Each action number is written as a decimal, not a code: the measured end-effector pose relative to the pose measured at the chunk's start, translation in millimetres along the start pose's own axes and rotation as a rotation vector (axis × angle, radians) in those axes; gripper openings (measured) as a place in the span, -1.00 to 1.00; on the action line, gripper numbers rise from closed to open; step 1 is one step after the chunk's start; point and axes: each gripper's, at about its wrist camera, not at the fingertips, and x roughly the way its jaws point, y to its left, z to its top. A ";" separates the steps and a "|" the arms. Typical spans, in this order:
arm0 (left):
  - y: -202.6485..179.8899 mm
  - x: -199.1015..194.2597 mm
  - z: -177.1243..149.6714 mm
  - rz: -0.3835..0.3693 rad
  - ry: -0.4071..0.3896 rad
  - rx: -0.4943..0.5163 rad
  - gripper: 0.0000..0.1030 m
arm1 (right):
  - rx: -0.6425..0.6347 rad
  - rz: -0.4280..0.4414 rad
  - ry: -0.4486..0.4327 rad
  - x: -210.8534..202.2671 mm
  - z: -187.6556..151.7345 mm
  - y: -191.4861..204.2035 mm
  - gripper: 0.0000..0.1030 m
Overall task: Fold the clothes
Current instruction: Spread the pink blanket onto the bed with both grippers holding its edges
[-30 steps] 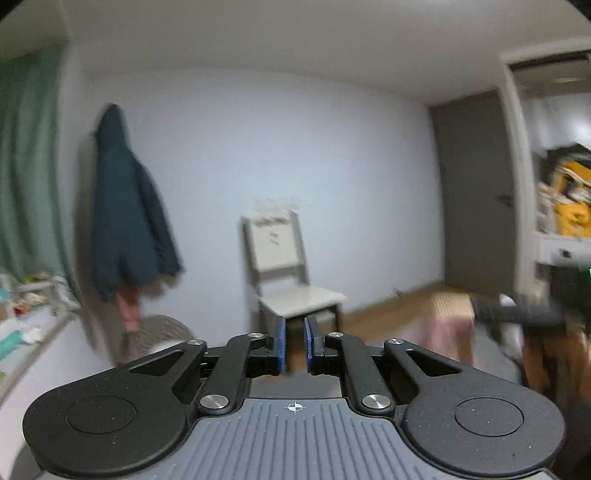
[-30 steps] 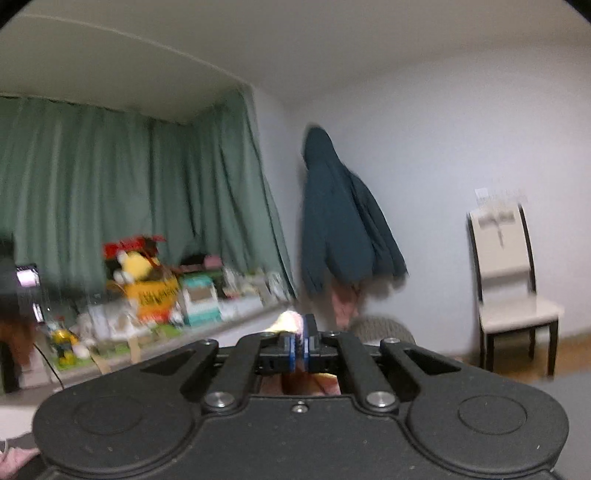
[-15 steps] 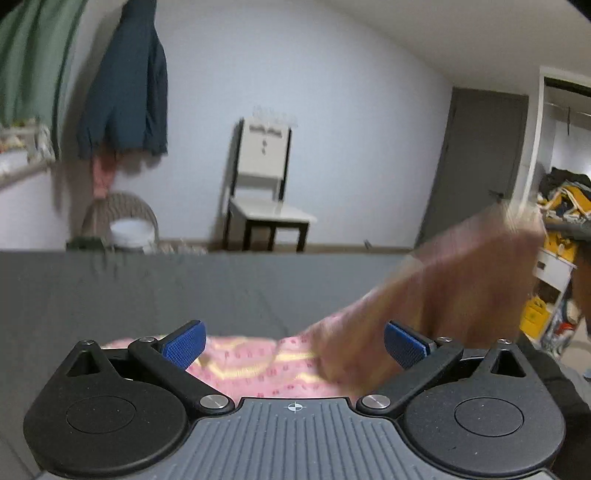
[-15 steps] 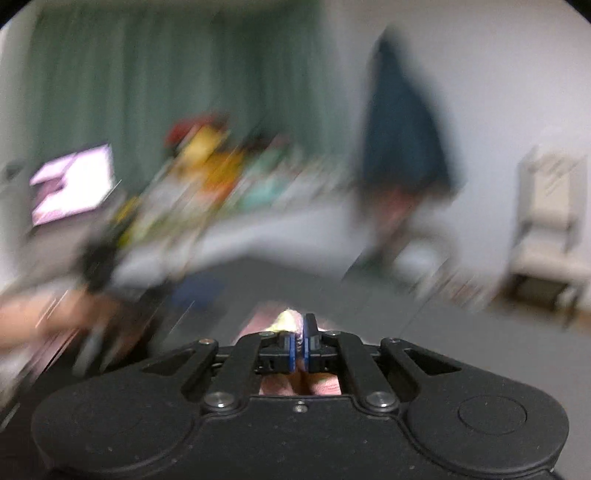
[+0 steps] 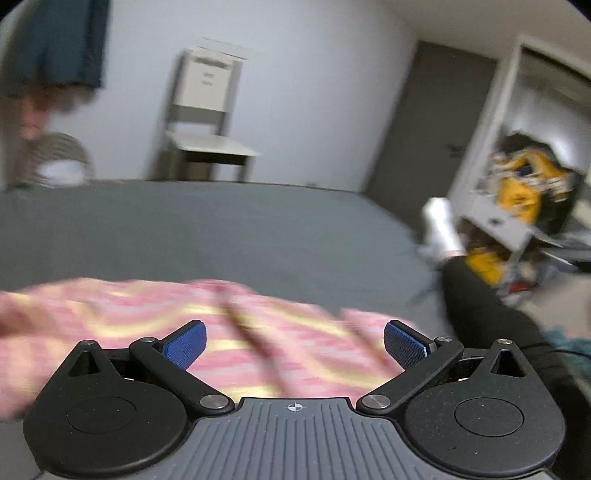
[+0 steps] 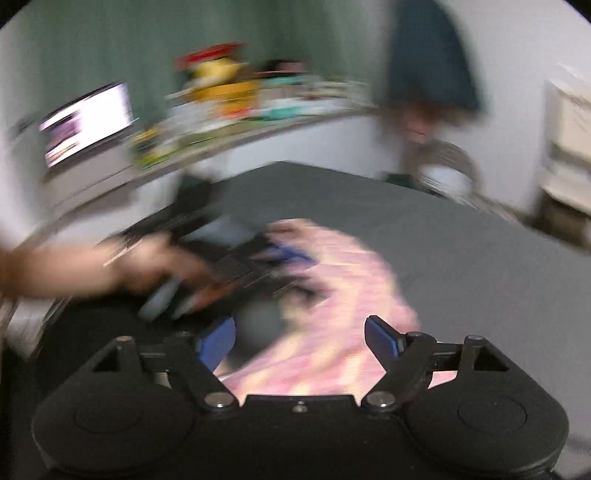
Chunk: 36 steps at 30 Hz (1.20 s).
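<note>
Lying blurred on the grey bed (image 5: 221, 229), the pink garment (image 5: 122, 314) spreads just beyond the left gripper (image 5: 294, 343), jaws wide, empty; open sheet lies beyond. Right wrist view: right gripper (image 6: 300, 341) likewise spread, empty, garment (image 6: 351, 266) ahead.

Pale, plain walls (image 5: 314, 81) all round. At twelve o'clock in the left wrist view, a cream chair (image 5: 207, 114) against the wall; at ten o'clock a dark teal coat (image 5: 55, 40) hanging, blurred. At two o'clock a dark grey door (image 5: 432, 122), shut; at three o'clock an open closet (image 5: 524, 177) with yellow clutter. Across the middle, a grey bed surface (image 5: 221, 229). In the right wrist view, green curtains (image 6: 184, 33) at twelve o'clock, a cluttered sill (image 6: 236, 107) beneath, a lit screen (image 6: 85, 122) at ten o'clock, all smeared. Dim, even indoor light.
</note>
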 end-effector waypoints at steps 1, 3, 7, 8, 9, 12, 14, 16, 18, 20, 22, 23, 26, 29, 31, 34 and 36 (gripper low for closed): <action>-6.5 8.6 -1.9 -0.013 0.022 0.004 0.98 | 0.065 -0.048 0.016 14.4 2.2 -19.4 0.44; -19.8 31.6 -8.1 0.028 0.092 0.045 0.58 | 0.150 -0.127 0.072 40.9 1.5 -51.6 0.37; -15.4 50.6 -17.2 0.063 0.146 -0.015 -0.59 | 0.322 -0.211 0.219 101.3 -8.1 -94.3 0.18; -13.8 49.5 -18.9 0.058 0.143 -0.030 -0.72 | 0.344 -0.192 0.243 110.9 -12.1 -99.3 -0.19; -15.3 44.4 -20.2 0.064 0.137 -0.021 -0.84 | 0.353 -0.179 0.252 116.5 -14.9 -99.4 -0.44; -18.9 27.5 -20.3 0.099 0.131 -0.001 -0.92 | 0.357 -0.129 0.233 116.7 -18.7 -93.5 -0.84; -24.4 6.9 -19.4 0.093 0.133 0.036 -0.92 | 0.333 -0.083 0.165 96.5 -15.3 -81.8 -0.84; -28.0 -14.9 -21.8 0.081 0.142 0.068 -0.92 | 0.300 0.029 0.120 67.0 -9.8 -57.8 -0.84; -28.6 -37.8 -24.3 0.064 0.158 0.063 -0.92 | 0.254 0.141 0.121 38.8 -9.7 -28.4 -0.84; -28.9 -53.4 -25.6 0.055 0.174 0.049 -0.91 | 0.218 0.218 0.153 18.4 -14.7 0.1 -0.84; -29.0 -67.6 -26.8 0.051 0.197 0.040 -0.91 | 0.206 0.256 0.192 10.3 -26.1 21.2 -0.84; -29.0 -71.0 -25.8 0.047 0.202 0.042 -0.90 | 0.204 0.245 0.211 6.0 -31.3 27.0 -0.84; -29.3 -81.5 -23.7 0.061 0.190 0.053 -0.60 | 0.185 0.191 0.229 7.9 -45.4 42.9 -0.84; -33.3 -86.4 -19.3 0.103 0.136 0.099 0.58 | 0.209 0.220 0.217 8.7 -55.4 48.5 -0.84; -38.1 -89.9 -14.8 0.144 0.090 0.132 0.75 | 0.214 0.258 0.209 10.4 -56.0 54.3 -0.84; -45.4 -85.9 -1.9 0.198 0.083 0.266 0.76 | 0.204 0.364 0.207 0.5 -55.3 62.4 -0.84; -52.8 -77.9 7.6 0.251 0.111 0.433 0.76 | 0.194 0.421 0.201 -10.4 -54.7 64.6 -0.84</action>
